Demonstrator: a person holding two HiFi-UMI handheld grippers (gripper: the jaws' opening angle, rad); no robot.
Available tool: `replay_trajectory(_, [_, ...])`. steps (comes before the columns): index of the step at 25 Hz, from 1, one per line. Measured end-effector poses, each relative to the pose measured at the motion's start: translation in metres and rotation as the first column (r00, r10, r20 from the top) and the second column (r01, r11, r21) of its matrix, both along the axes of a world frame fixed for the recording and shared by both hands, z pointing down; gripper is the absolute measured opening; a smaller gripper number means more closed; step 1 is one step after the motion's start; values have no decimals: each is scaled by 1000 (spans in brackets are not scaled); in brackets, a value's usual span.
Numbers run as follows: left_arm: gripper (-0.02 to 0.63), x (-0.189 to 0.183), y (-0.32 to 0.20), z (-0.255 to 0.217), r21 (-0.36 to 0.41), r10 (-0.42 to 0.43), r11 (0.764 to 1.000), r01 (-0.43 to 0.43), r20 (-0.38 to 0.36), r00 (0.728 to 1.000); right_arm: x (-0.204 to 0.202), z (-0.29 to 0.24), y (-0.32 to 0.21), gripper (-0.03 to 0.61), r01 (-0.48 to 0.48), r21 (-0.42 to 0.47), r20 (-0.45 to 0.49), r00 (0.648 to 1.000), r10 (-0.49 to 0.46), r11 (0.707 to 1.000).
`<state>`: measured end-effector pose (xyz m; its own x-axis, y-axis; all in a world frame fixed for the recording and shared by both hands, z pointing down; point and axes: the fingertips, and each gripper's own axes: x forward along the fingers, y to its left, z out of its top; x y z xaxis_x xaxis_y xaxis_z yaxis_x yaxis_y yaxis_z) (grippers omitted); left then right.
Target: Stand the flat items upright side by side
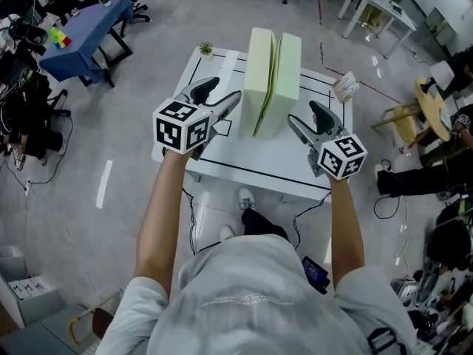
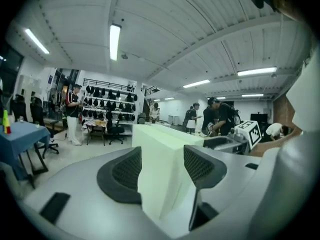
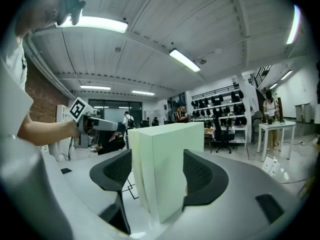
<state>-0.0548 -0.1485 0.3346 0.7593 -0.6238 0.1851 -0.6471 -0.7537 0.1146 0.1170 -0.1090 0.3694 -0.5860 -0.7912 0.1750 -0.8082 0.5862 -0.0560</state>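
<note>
Two pale green foam slabs stand upright side by side on the white table (image 1: 251, 165): the left slab (image 1: 259, 80) and the right slab (image 1: 288, 80), faces nearly touching. My left gripper (image 1: 225, 93) reaches at the left slab's near edge from the left, jaws apart. In the left gripper view the slabs (image 2: 160, 159) fill the gap between the dark pads (image 2: 120, 181), and I see no pinch. My right gripper (image 1: 301, 112) comes in from the right. In the right gripper view the slabs (image 3: 165, 169) sit between its jaws, with bare table showing beside the left pad (image 3: 112, 171).
A small potted plant (image 1: 205, 48) sits at the table's far left corner and a paper tag (image 1: 345, 87) at its right edge. Black lines mark the tabletop. A blue table (image 1: 81, 35) stands far left, a wooden chair (image 1: 414, 117) to the right. People stand in the background.
</note>
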Motion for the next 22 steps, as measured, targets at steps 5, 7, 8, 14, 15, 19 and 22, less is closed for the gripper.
replay_trajectory(5, [216,-29,41,11,88,-60,995,52,84,995,23,-3,37,179,-142,10,-67,988,142,990])
replay_trajectory(7, [160,-38,57,16,94,-86,993,78,93,992,27,-4,54,107,-186,7,-98,978,186,982])
replay_trajectory(8, [135,-43,64,21,86,-95,993,85,111,989,28,-5,63,75,-201,5,-113,973,200,980])
replay_trajectory(14, [56,-53,106,35,112,-142,986,122,188,972,26,-19,105,32,-230,28,-162,959,231,973])
replay_trajectory(15, [46,-53,113,34,123,-144,985,122,183,973,25,-22,111,29,-232,37,-166,958,235,972])
replay_trajectory(19, [23,-48,138,24,162,-128,982,101,163,978,21,-35,135,28,-235,84,-212,945,248,968])
replay_trajectory(22, [20,-42,155,15,203,-122,975,86,172,977,16,-48,152,28,-221,110,-209,948,240,969])
